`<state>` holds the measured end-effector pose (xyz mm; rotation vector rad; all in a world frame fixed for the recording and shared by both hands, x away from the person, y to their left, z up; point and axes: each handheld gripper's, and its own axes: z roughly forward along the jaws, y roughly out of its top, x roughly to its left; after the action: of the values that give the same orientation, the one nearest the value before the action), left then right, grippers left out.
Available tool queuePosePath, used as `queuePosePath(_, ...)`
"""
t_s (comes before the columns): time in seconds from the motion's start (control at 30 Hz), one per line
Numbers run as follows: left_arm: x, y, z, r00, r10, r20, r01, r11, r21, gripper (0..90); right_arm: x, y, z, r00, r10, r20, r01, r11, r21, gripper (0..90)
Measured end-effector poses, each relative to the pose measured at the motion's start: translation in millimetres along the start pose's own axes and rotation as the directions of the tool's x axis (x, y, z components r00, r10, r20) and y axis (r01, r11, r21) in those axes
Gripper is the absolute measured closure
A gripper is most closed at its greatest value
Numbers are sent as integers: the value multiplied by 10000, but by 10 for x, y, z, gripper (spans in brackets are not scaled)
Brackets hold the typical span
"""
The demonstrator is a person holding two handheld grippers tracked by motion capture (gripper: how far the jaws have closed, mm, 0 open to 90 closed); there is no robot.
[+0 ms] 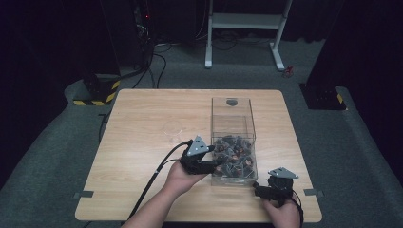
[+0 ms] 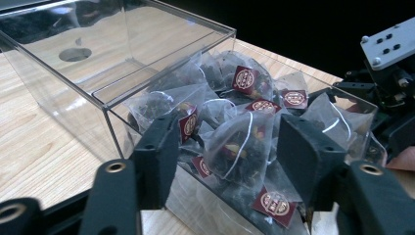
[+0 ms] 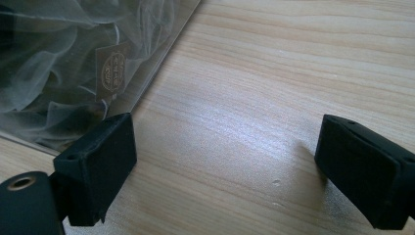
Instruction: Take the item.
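The left gripper stands at the near end of a clear, rectangular plastic box, its two black jaws part-way open with a gap on either side of what lies between them. Between the jaws sits one translucent pyramid tea bag with dark leaves and a white string; the pads flank it without clearly pressing on it, so it is not gripped. Just below the jaws a dark red square paper tag with a gold round emblem lies against the box wall, and beyond the jaw tips more of the same tea bags are heaped in the open part of the box. Farther off, past the heap, the clear lid covers the far part of the box. The right gripper rests low over the light wooden table, its jaws spread wide with bare tabletop between them; the corner of the box lies just outside its left jaw. In the high view this gripper stands beside the box's near right corner.
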<state>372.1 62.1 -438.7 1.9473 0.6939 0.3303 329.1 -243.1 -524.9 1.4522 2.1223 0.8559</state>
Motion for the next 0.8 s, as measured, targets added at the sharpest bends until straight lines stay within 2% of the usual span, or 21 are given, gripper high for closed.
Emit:
queuePosePath(0.23,34,-5,42,9999,-132,1,132,9999,64,562,0,0,0,10000,-6,-2,6,10000,1,81)
queuePosePath(0.43,26,-32,86,10000,-22,63,20,9996,277,654,1,0,-1,10000,10,-1,-10,10000,4,81)
queuePosePath(0.63,10,-49,81,9998,-47,200,42,9997,261,770,0,0,-1,10000,10,-5,-10,10000,4,81)
queuePosePath(0.73,4,-60,78,9998,74,209,-81,9994,330,810,-1,0,0,10000,-2,-7,2,10000,-1,81)
queuePosePath(0.8,0,-72,80,9998,-24,211,17,9995,318,834,0,0,0,10000,-2,-7,2,10000,-2,81)
